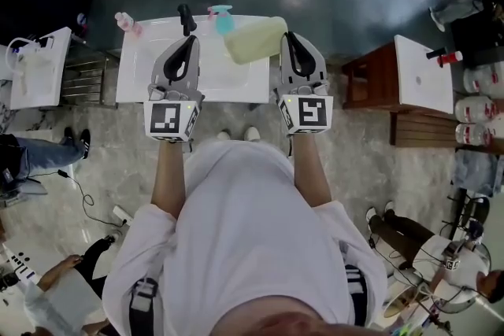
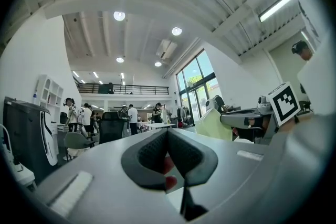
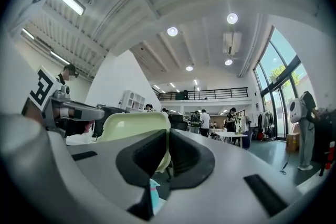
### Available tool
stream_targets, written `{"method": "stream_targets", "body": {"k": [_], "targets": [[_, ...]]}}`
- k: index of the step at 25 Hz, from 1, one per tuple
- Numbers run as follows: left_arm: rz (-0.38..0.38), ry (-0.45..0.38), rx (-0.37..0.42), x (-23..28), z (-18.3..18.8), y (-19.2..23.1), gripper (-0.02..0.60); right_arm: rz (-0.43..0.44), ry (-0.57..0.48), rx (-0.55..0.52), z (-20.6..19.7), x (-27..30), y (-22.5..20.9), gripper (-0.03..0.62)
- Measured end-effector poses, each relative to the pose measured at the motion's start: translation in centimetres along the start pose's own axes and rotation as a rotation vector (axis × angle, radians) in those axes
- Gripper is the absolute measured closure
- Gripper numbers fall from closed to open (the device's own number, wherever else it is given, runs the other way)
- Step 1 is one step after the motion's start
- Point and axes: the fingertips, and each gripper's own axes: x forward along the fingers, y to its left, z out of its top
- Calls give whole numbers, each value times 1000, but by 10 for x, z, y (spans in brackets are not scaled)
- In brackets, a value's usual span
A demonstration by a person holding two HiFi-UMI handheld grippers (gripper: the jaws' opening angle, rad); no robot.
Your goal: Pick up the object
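Note:
The object is a pale yellow-green plastic tray (image 1: 253, 38). It hangs above the white sink top (image 1: 138, 79), tilted, to the left of my right gripper (image 1: 290, 42). In the right gripper view the right gripper (image 3: 168, 139) is shut on the tray's (image 3: 131, 126) rim, which runs between the black pads. My left gripper (image 1: 189, 43) is level beside it, a little left of the tray and apart from it. Its pads (image 2: 157, 149) meet at the tip with nothing gripped; only bits of red show through the gap below. From the left gripper view the tray (image 2: 212, 124) appears at the right.
On the back edge of the sink top stand a black tap (image 1: 186, 18), a teal spray bottle (image 1: 223, 18) and a pink bottle (image 1: 128, 24). A wooden stand with a white top (image 1: 421, 75) is at the right. People sit and stand around on the floor.

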Motion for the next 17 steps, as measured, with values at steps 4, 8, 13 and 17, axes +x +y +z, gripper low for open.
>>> {"method": "stream_targets", "body": {"k": [4,8,13,17], "targets": [[-37,22,-23,1,-6,-6,581,-14,21,10,-12,-3,-1,572],[-44,39,-38,-4,-11,-6,581,-17,20,34,-14,-10,3,572],[-42,46,-52,-14,-14,-3,581,-15,14,39,-12,-16,11,572],[-32,49,-47,-22,-15,2,581,-9,9,49,-7,-18,18,572]]}}
